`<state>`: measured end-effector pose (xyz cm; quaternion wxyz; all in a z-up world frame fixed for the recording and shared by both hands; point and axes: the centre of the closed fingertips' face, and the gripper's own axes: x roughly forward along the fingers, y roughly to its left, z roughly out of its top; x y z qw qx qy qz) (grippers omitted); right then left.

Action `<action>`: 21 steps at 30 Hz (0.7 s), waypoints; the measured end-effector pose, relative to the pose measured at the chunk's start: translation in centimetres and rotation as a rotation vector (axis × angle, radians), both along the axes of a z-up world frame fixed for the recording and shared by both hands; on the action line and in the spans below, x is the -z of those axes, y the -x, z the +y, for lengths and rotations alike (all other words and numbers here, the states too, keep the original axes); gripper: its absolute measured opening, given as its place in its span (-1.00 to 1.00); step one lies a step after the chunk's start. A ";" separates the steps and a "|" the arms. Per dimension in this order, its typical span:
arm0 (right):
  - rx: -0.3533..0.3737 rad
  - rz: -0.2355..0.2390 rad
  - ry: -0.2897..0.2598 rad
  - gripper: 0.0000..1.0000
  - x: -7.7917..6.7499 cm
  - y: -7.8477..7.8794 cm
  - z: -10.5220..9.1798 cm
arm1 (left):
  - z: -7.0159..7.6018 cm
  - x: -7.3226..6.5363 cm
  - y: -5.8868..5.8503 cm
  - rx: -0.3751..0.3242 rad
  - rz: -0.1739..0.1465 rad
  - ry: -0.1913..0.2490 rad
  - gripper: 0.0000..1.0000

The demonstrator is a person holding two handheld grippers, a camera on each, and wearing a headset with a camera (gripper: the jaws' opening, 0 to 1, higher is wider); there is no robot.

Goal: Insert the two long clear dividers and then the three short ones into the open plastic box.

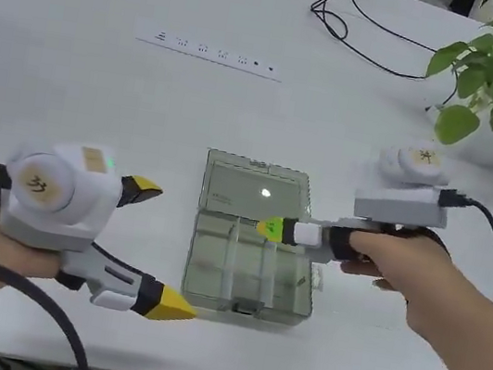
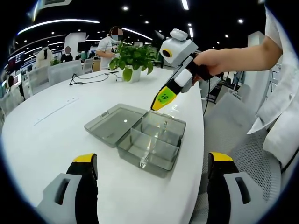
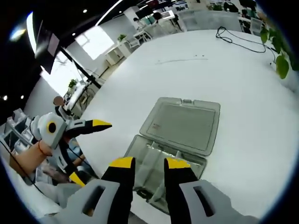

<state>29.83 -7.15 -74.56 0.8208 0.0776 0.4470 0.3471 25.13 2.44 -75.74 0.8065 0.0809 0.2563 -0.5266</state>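
Left tool [image 1: 162, 247] is hovering wide open, empty, at nine o'clock of the box [image 1: 193, 266]; right tool [image 1: 269, 229], jaws narrowly apart, hold unclear, is reaching in from three o'clock.

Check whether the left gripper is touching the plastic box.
Apart. The left gripper view shows bare white table between each jaw of the left gripper and the plastic box.

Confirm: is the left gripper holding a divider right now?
No, the left gripper has its jaws wide apart with nothing between them, back from the open plastic box.
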 end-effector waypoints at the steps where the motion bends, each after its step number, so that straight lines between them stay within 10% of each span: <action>1: -0.004 0.004 0.007 -0.42 -0.2 0.3 -0.5 | 0.0 -0.1 0.0 -0.003 0.000 -0.002 1.00; 9: -0.218 -0.116 0.124 -0.28 -0.7 1.1 -4.6 | -0.2 -0.5 0.1 -0.042 -0.004 -0.005 1.00; 21: -0.649 -0.180 0.340 0.07 3.5 3.3 -8.9 | -0.4 -0.6 0.3 -0.070 0.003 -0.011 1.00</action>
